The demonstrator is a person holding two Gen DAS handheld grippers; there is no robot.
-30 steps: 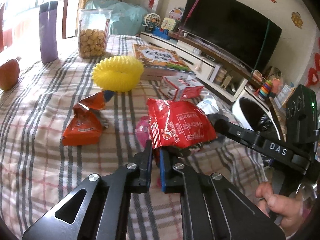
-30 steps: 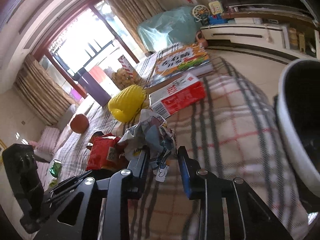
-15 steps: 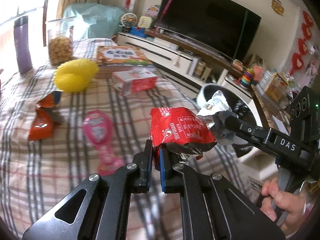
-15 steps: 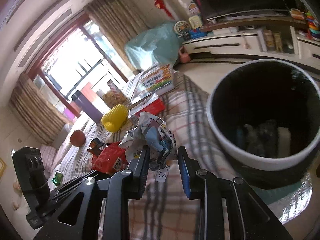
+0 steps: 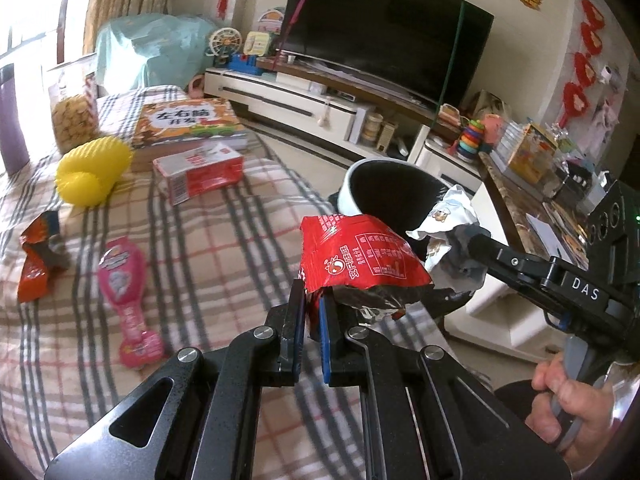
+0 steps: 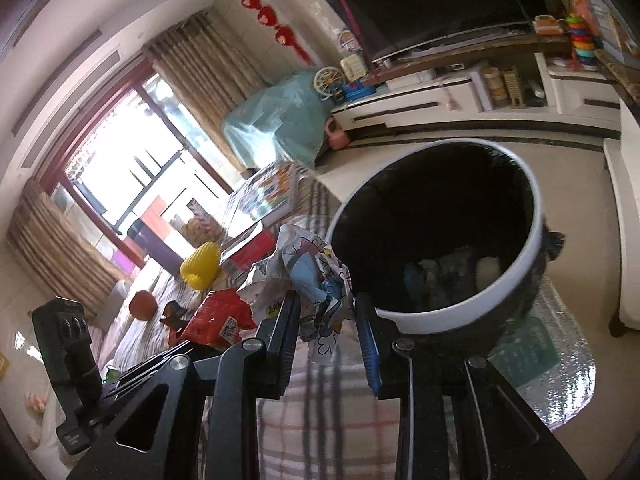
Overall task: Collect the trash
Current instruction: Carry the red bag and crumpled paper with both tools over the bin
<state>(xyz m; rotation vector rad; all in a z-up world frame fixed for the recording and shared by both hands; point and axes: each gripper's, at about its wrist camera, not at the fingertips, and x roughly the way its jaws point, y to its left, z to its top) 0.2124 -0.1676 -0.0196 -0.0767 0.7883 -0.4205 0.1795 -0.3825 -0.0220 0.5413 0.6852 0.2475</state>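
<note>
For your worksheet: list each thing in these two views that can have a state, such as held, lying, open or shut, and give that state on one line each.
left gripper: shut on the red snack bag
red snack bag: held, torn open
right gripper: shut on the crumpled wrapper
crumpled wrapper: held near the bin rim
bin: open, some trash inside
orange wrapper: lying on the cloth
pink packet: lying flat
red and white carton: lying on its side

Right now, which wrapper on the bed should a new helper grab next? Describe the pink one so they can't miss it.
Start at the plaid bedspread facing the TV. The pink wrapper lies flat near its middle, right of the crumpled orange packet and nearer the camera than the yellow ribbed toy. It alone is bright pink and long, narrowing at the waist like a paddle.
</note>
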